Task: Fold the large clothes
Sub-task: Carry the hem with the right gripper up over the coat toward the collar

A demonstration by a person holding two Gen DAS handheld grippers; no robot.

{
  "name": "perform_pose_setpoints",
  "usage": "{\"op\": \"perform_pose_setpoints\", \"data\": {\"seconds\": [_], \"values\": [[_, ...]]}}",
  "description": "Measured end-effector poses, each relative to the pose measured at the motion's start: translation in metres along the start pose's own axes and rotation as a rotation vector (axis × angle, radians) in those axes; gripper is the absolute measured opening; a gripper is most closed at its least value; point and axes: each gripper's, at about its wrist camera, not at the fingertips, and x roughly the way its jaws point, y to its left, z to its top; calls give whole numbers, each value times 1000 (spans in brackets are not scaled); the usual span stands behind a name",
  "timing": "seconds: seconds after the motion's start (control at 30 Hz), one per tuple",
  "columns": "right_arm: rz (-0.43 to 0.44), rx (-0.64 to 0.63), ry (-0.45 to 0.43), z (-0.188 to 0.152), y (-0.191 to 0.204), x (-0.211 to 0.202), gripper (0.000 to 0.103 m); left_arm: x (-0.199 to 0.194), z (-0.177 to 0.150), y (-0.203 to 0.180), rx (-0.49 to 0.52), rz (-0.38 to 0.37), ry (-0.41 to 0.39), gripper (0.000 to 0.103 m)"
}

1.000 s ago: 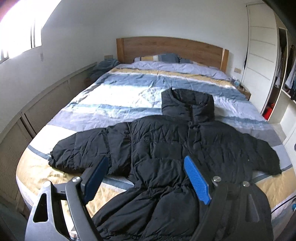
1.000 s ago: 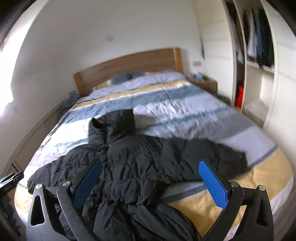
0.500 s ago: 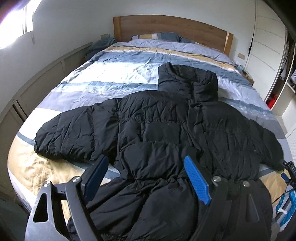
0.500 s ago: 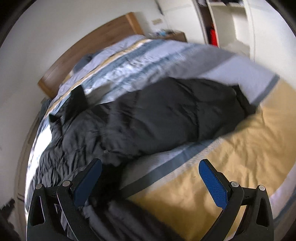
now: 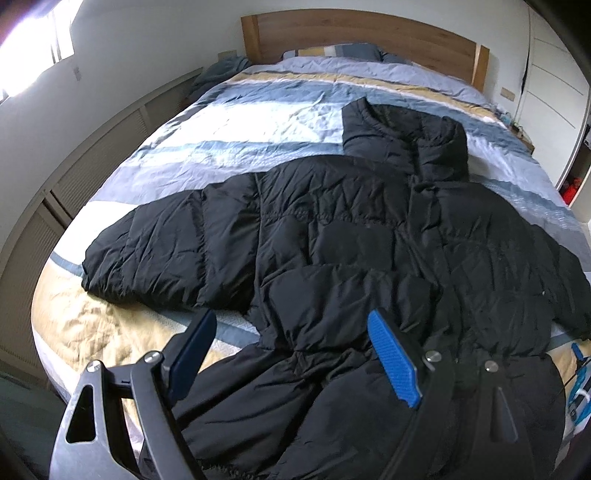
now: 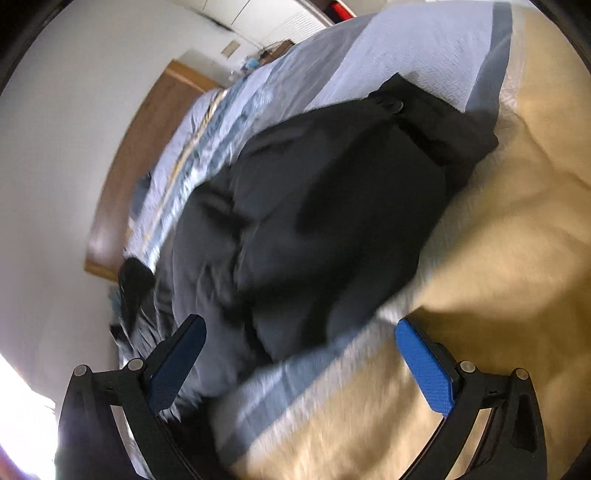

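Note:
A black puffer jacket lies spread front-up on the bed, sleeves out to both sides, hood toward the headboard. My left gripper hovers open over the jacket's lower hem, nothing between its blue pads. The right wrist view is tilted and blurred: the jacket's right sleeve fills the middle, its cuff lying on the pale and tan stripes. My right gripper is open above the sleeve's near edge and holds nothing.
A striped duvet in blue, white and tan covers the bed, with a wooden headboard and pillows behind. Low panelled cabinets run along the left wall. A white wardrobe stands at the right.
Both grippers have moved in closer to the jacket. The right one has swung down and rolled toward the right sleeve, its view now tilted and blurred. Both stay open.

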Motion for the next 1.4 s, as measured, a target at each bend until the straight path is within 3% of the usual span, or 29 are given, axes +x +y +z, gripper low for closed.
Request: {"op": "perform_pose_setpoints", "data": {"seconds": [0.23,0.37,0.53,0.63,0.73,1.03,1.4], "values": [[123,138,-67,31,-23,1,87,2,-3,0,3,10,10,84],[150,168,-87,42,-27,-1,75,0,-2,2,-8,12,6,84],[152,144,-81,47,-18,-4,38,-6,-3,4,-7,-4,-5,84],[181,103,-90,46,-6,-11,23,-10,-3,6,-10,-12,-17,84],[216,53,-112,45,13,-22,18,-16,-3,10,-22,-18,-31,84],[311,-170,-130,29,104,-67,16,-33,-11,35,-77,-48,-61,84],[373,-405,-68,-45,178,-112,15,-61,-31,81,-143,-73,-102,84]]}}
